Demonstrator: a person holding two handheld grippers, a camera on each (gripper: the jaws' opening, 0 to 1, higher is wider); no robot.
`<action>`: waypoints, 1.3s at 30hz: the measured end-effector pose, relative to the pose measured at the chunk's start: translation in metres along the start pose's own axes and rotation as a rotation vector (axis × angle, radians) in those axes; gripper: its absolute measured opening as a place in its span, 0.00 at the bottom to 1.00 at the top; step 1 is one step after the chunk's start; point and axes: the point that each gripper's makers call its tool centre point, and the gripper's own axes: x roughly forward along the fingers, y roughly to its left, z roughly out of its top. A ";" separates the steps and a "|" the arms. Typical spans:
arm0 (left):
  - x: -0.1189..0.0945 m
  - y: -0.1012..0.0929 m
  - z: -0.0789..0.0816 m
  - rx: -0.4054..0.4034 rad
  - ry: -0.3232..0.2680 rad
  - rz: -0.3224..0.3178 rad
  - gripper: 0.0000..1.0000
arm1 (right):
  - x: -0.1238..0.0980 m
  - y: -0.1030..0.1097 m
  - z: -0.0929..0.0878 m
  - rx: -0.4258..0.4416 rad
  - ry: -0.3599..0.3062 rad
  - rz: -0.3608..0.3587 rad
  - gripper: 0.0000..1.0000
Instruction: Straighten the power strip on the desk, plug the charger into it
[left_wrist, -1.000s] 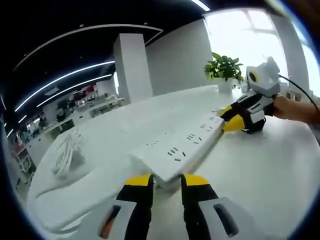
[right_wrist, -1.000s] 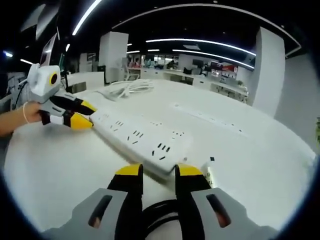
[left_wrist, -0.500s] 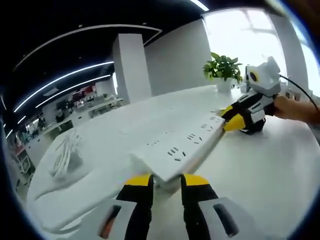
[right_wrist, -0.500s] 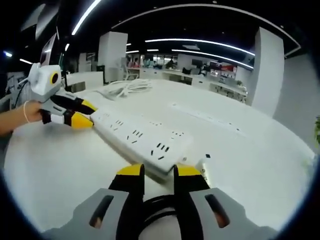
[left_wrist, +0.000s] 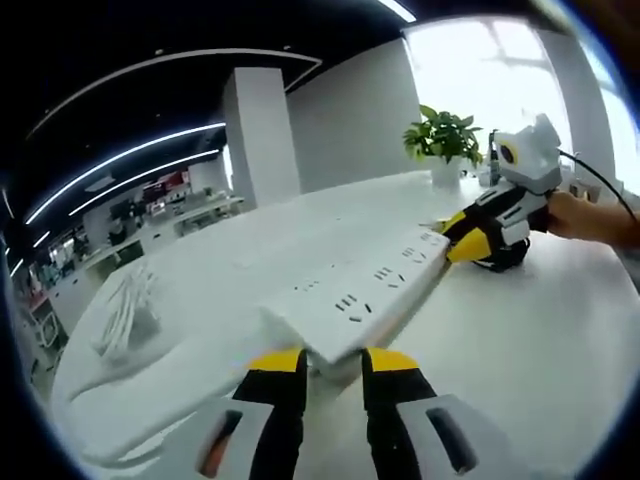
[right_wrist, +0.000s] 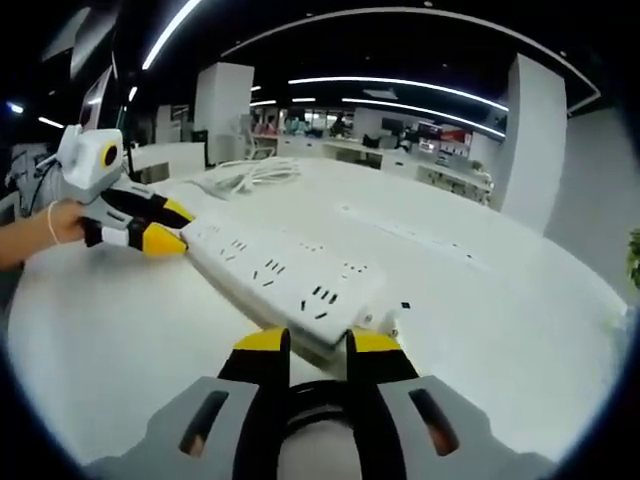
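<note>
**Gripping the strip at both ends**

Holding the near end of the white power strip (left_wrist: 362, 298), the left gripper (left_wrist: 333, 368) rises from the bottom centre of the left gripper view, its yellow-tipped jaws pinching the strip's end between them. The strip runs from lower centre toward the upper right of that view across the white desk (left_wrist: 540, 340), where the right gripper (left_wrist: 468, 240), held by a hand (left_wrist: 585, 215), clamps its far end. A potted plant (left_wrist: 445, 140) stands at the upper right, and a coil of white cable (left_wrist: 128, 310) lies at the left.

In the right gripper view, the right gripper's jaws close on the strip's end at the bottom centre, with a black cord (right_wrist: 310, 400) looping between them. A small white charger (right_wrist: 385, 325) sits just right of that end.
</note>
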 end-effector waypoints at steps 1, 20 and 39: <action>0.000 0.000 0.000 -0.001 -0.001 0.000 0.21 | 0.000 -0.001 0.000 -0.001 0.000 -0.001 0.21; 0.004 -0.006 0.003 0.003 -0.005 -0.010 0.21 | -0.004 -0.008 -0.003 -0.001 0.006 -0.011 0.20; 0.006 -0.009 0.004 0.004 -0.012 -0.009 0.21 | -0.006 -0.011 -0.005 -0.008 0.007 -0.013 0.20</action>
